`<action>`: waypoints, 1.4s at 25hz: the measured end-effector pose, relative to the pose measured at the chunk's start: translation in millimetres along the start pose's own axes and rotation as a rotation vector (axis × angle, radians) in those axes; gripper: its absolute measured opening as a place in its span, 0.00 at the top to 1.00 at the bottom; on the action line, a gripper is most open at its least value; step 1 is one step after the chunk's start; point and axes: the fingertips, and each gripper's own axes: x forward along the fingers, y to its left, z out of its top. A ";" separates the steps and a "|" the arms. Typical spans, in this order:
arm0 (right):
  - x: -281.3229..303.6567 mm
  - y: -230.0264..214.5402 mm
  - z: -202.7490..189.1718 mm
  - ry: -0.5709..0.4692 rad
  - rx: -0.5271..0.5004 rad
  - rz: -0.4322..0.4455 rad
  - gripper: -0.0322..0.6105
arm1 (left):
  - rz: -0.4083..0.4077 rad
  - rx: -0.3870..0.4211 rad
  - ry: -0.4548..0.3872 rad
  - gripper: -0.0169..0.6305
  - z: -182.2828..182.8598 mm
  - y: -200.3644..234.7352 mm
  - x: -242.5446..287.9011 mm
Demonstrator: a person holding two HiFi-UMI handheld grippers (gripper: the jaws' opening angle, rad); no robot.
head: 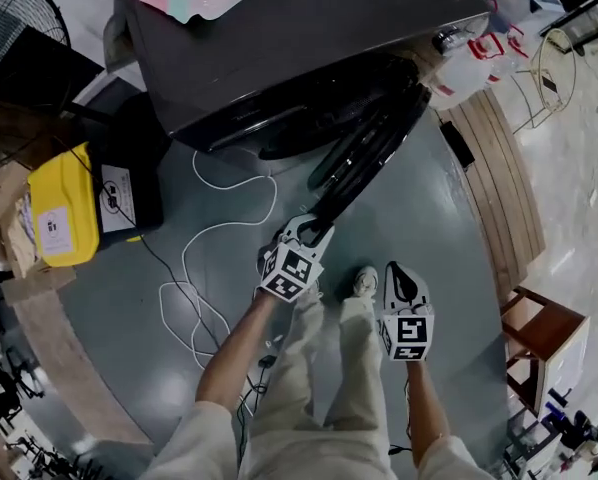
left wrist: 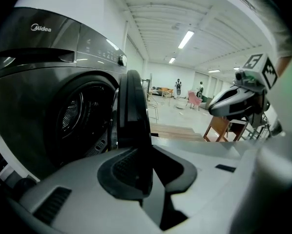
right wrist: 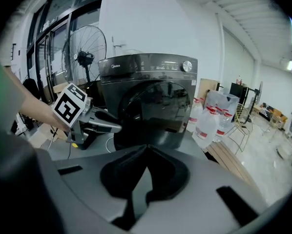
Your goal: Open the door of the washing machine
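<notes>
The dark grey washing machine [head: 309,28] stands ahead of me, its round door [head: 369,153] swung well out from the front. In the left gripper view the drum opening [left wrist: 77,116] shows behind the door [left wrist: 134,111]. My left gripper [head: 314,230] is shut on the door's outer edge, which sits between its pads [left wrist: 121,167]. My right gripper [head: 394,273] hangs to the right of the left one, apart from the door, its jaws shut on nothing [right wrist: 145,152]. From the right gripper view, the left gripper [right wrist: 99,123] meets the door [right wrist: 156,111].
A yellow box [head: 59,208] and a white cable [head: 204,258] lie on the floor to the left. Water bottles [head: 474,58] and a wooden platform [head: 499,188] are to the machine's right, a wooden stool [head: 544,333] nearer. A fan [right wrist: 85,55] stands left of the machine.
</notes>
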 end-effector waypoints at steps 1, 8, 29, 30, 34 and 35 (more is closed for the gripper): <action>-4.6 -5.2 -5.0 0.003 0.012 -0.009 0.95 | -0.008 0.004 0.006 0.86 1.4 -7.3 2.6; -33.5 -41.6 -39.9 0.017 0.066 -0.042 0.95 | -0.056 0.012 0.029 0.85 9.2 -58.7 25.1; -113.3 -159.1 -108.5 0.027 0.202 -0.187 0.95 | -0.170 0.045 0.059 0.79 63.0 -210.1 116.5; -116.5 -163.9 -112.5 0.028 0.209 -0.194 0.95 | -0.177 0.045 0.057 0.79 66.8 -216.1 122.1; -129.4 -186.9 -127.3 0.029 0.234 -0.232 0.95 | -0.189 0.039 0.043 0.79 83.8 -239.4 147.7; -133.1 -193.1 -130.8 0.030 0.242 -0.243 0.95 | -0.190 0.036 0.040 0.79 88.2 -245.3 154.5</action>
